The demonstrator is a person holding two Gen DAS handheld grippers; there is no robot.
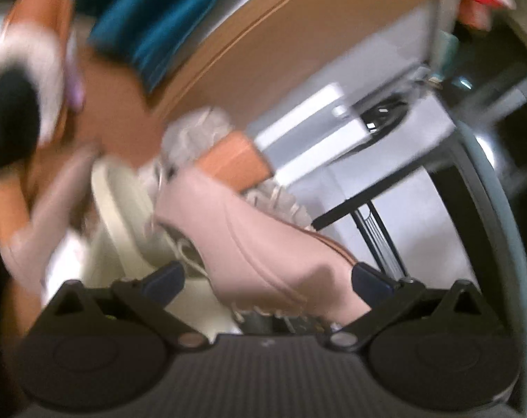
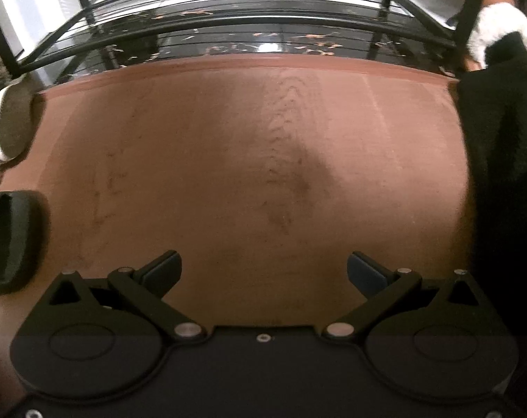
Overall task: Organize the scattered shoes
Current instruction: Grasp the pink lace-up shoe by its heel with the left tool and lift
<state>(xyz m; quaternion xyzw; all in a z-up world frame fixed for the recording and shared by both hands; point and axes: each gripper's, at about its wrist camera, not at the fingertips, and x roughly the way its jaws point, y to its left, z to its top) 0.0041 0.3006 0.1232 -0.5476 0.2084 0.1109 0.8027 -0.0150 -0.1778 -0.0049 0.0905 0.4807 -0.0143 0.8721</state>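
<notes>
Left wrist view, blurred by motion. At far left, a black boot with white fleece trim (image 1: 23,80) lies on the reddish-brown table (image 1: 124,132). Beside it a second pink shoe (image 1: 47,209) shows its side, and next to that a cream sole (image 1: 124,202) faces the camera. In the centre, the left gripper (image 1: 267,278) has its dark blue fingers (image 1: 166,278) spread wide on either side of a pink ankle boot with pale fur lining and laces (image 1: 249,240). The boot sits between the fingers, and whether they press on it or only frame it cannot be told. Above, a teal cloth (image 1: 152,17) lies on the table, and at right a white wall unit (image 1: 333,132) and black wire rack (image 1: 378,237) appear.

Right wrist view. At far left, a brown shoe with white sole (image 2: 6,125) rests at the table's edge, with a dark strap-like object (image 2: 9,240) below it. In the centre, the right gripper (image 2: 263,271) hovers over bare table (image 2: 246,156), its fingers (image 2: 364,271) spread wide and holding nothing. Beyond the table's far edge stands a black metal shoe rack (image 2: 228,10). At far right, a black boot with white fleece cuff (image 2: 500,104) stands on the table.
</notes>
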